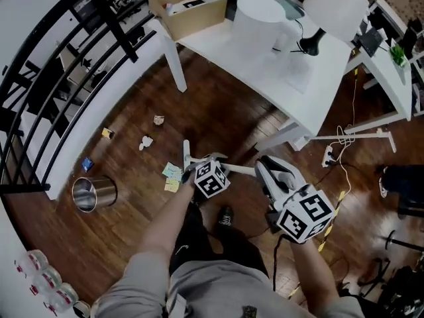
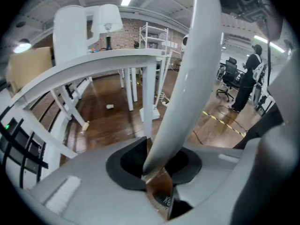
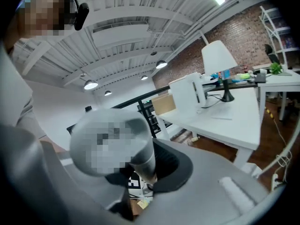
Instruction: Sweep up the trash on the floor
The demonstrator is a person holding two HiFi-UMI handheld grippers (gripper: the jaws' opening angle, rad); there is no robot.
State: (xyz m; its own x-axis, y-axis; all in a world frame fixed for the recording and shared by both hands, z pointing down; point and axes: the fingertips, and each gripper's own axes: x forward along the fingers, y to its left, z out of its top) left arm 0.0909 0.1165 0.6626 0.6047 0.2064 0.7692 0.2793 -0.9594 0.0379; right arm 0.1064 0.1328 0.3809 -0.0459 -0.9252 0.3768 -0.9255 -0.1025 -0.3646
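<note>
Trash (image 1: 146,142) lies scattered on the wooden floor (image 1: 218,111), all of it left of or ahead of the left hand-held gripper (image 2: 156,168). Well left of that gripper stand the black railing (image 1: 40,105) and a steel bin (image 1: 93,193). A blue scrap (image 1: 87,163) and a yellow scrap (image 1: 107,133) lie near the railing's base. Closer in and ahead-left are two crumpled paper wads (image 1: 159,120). A few sticky notes (image 1: 172,171) lie just left of the gripper, on the boards below it.

The left hand-held gripper is clamped narrow on a white handle (image 2: 197,69), which runs up and away between its pads. In the head view the handle's long axis lies roughly crosswise and reaches rightward. There the right hand-held gripper (image 3: 143,172) is also closed narrow on a pale round shaft, probably the same handle. I cannot make out the tool's sweeping end.

By my reading the left hand is the nearer one, so the stroke must go left and forward from it. Open floor lies that way as far as the railing ledge. Ahead and right of the gripper, the legs of the table (image 1: 298,78) and a power strip (image 1: 327,155) with trailing cables close off the room.
</note>
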